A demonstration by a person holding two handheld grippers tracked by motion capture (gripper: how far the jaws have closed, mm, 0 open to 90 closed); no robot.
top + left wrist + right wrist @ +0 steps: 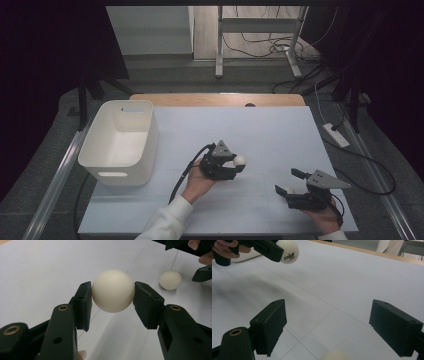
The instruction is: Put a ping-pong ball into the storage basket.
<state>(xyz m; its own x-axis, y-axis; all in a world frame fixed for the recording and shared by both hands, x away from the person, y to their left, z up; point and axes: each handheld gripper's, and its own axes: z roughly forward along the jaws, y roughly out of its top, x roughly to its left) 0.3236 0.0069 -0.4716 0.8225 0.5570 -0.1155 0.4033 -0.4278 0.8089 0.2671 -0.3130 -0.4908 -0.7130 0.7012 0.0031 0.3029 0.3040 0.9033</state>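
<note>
A white ping-pong ball (pixel 113 291) is clamped between the black pads of my left gripper (pixel 112 300), held a little above the white table near its middle (pixel 237 163). The right gripper view shows that same ball (pixel 287 251) at the upper left, with small print on it. A second white ball (pixel 289 190) lies on the table by the near jaw of my right gripper (pixel 287 181), and its top peeks in at the lower edge (pixel 335 355). My right gripper (pixel 332 327) stands open with nothing between its pads.
A white plastic bin (pixel 117 162) with handle slots stands at the table's left side. The table top (pixel 240 130) is covered in white, with a wooden edge (pixel 220 99) at the back. Cables and table legs lie on the floor beyond.
</note>
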